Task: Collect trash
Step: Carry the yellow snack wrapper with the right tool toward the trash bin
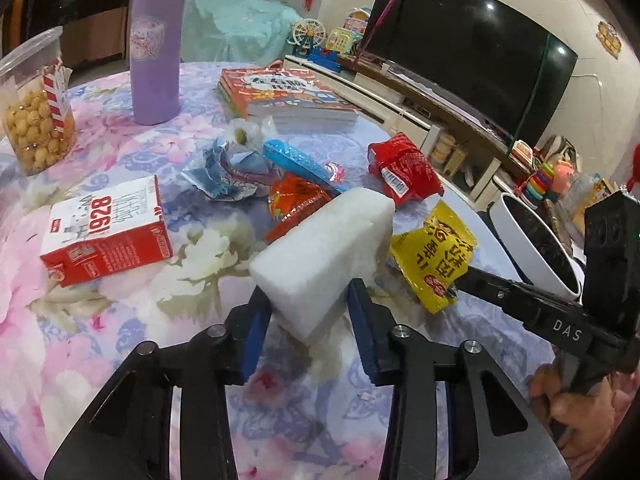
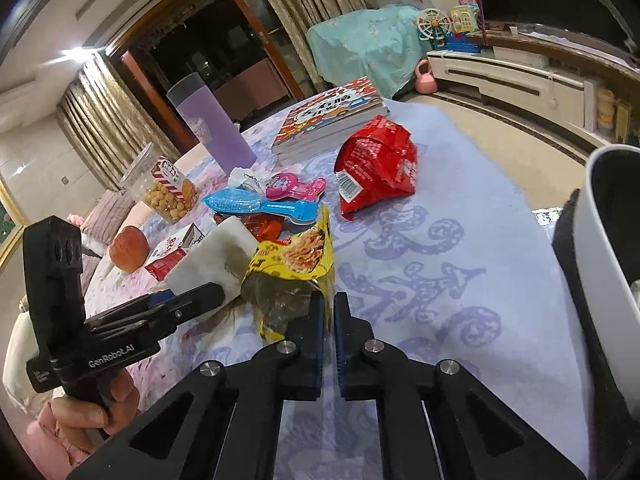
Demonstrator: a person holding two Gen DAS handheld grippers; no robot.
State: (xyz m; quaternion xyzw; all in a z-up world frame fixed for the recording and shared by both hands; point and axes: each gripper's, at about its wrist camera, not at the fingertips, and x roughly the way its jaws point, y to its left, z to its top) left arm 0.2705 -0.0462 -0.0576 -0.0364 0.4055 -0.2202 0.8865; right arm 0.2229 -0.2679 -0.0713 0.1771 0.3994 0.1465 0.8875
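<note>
L tongs (image 1: 308, 312): blue pads clamped on both sides of white foam block (image 1: 324, 256), holding its near end; block's tilted, far end up, just above the desk (image 1: 80, 340). R tongs (image 2: 329, 312): jaws pinched nearly flat on edge of yellow wrapper (image 2: 296, 264), wrapper crumpled, resting on desk just beside the block. Rest of trash mid-desk, untouched: red bag (image 2: 376, 164), blue wrapper (image 2: 256, 204), pink wrapper (image 2: 296, 188), orange wrapper (image 1: 296, 204), crumpled paper (image 1: 224, 176). Red/white carton (image 1: 108, 232) lies flat to the left. White bin (image 2: 608, 260) at desk's right edge, close to R tongs. Purple bottle (image 1: 156, 44), books (image 1: 280, 96), snack jar (image 1: 36, 112) at far side.
</note>
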